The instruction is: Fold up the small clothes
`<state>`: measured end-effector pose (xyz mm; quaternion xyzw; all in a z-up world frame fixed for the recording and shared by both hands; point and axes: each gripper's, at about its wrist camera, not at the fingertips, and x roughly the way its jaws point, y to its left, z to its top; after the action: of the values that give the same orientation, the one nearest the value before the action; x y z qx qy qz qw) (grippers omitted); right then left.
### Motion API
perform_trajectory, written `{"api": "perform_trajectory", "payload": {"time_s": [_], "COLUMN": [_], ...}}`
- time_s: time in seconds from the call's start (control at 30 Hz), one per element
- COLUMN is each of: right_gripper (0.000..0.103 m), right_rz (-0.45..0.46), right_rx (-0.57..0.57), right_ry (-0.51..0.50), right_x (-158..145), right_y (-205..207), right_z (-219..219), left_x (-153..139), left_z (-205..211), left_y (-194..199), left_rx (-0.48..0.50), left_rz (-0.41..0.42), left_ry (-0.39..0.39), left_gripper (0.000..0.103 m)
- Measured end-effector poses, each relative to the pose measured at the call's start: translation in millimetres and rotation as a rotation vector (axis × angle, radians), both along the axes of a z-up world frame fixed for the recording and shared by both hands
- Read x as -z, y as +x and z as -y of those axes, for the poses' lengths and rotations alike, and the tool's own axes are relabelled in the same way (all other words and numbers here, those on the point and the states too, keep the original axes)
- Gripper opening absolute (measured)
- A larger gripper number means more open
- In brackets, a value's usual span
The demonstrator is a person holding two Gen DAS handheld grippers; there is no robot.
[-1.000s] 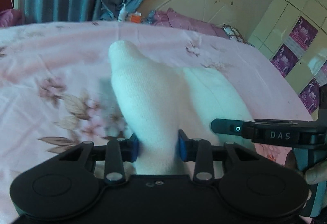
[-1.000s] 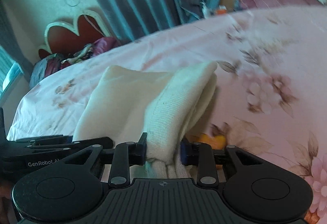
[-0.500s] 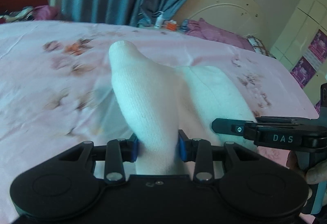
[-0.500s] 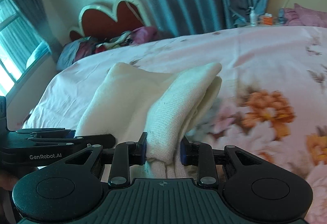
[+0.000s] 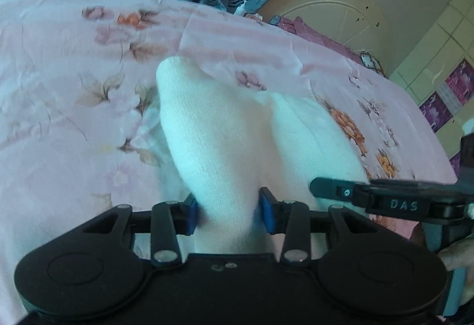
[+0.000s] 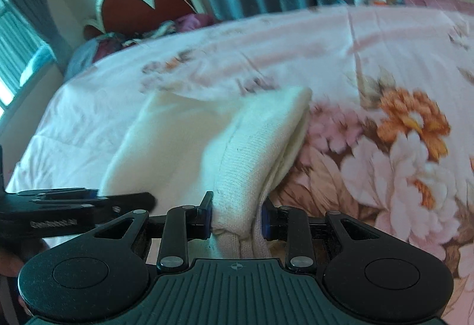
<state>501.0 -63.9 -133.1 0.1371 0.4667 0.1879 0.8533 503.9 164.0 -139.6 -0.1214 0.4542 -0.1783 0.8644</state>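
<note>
White knit garment (image 5: 225, 147) sits bunched between the blue pads of our left tool (image 5: 228, 213), low in the centre of the left wrist view. That tool's jaws are opening at this moment; the right pad shows a sliver of gap while the left one looks in contact, so its hold is loosening. In the right wrist view our right tool (image 6: 237, 219) is clenched on a folded ribbed edge of the garment (image 6: 254, 153).

From both tools the cloth runs away toward the upper middle of each frame, its long axis pointing out over the pink floral bed (image 5: 74, 117). The 2 tools lie side by side along its near edge: the right one shows at the right edge of the left view (image 5: 385, 200). We judge the coming move depends on laying that near edge flat on the bed.
</note>
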Motion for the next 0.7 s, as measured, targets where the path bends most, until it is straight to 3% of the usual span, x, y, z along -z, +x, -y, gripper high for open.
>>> {"api": "perform_trajectory", "payload": {"time_s": [0.13, 0.2, 0.23, 0.27, 0.3, 0.4, 0.47, 0.5, 0.53, 0.6, 0.7], "right_gripper": [0.03, 0.03, 0.031, 0.038, 0.047, 0.048, 0.048, 0.045, 0.041, 0.022, 0.004], "right_rz": [-0.008, -0.016, -0.022, -0.022, -0.006, 0.089, 0.146, 0.165, 0.169, 0.159, 0.115], "right_rx": [0.012, 0.007, 0.009, 0.018, 0.036, 0.072, 0.059, 0.034, 0.003, -0.056, -0.083], "right_ry": [0.022, 0.027, 0.04, 0.042, 0.023, -0.006, -0.016, -0.029, -0.053, -0.106, -0.168], "right_x": [4.6, 3.6, 2.3, -0.7, -6.0, -28.6, -42.6, -47.0, -48.5, -43.3, -22.2], "right_y": [-0.6, 0.0, 0.3, -0.8, -4.4, -13.2, -10.5, -5.9, 0.4, 14.2, 31.4], "right_z": [4.8, 6.7, 10.1, 13.3, 16.8, 27.7, 24.7, 18.3, 10.2, -7.0, -15.7], "left_x": [5.9, 4.8, 2.6, -1.2, -6.5, -22.5, -31.5, -35.1, -36.9, -37.3, -24.0], "left_z": [-5.9, -10.3, -13.5, -17.7, -24.7, -40.7, -40.4, -37.0, -31.4, -19.0, -3.3], "left_y": [-1.9, -2.3, -2.9, -5.7, -9.0, -13.8, -9.3, -3.3, 1.9, 13.5, 30.5], "left_rx": [0.001, 0.0, -0.012, -0.027, -0.048, -0.082, -0.061, -0.042, -0.019, 0.034, 0.091], "left_rz": [0.003, 0.001, 0.008, 0.025, 0.048, 0.12, 0.167, 0.183, 0.19, 0.201, 0.149], "left_ry": [-0.028, -0.029, -0.015, 0.003, 0.018, 0.035, 0.05, 0.053, 0.05, 0.057, 0.062], "left_gripper": [0.045, 0.055, 0.068, 0.076, 0.077, 0.066, 0.049, 0.048, 0.045, 0.038, 0.027]}}
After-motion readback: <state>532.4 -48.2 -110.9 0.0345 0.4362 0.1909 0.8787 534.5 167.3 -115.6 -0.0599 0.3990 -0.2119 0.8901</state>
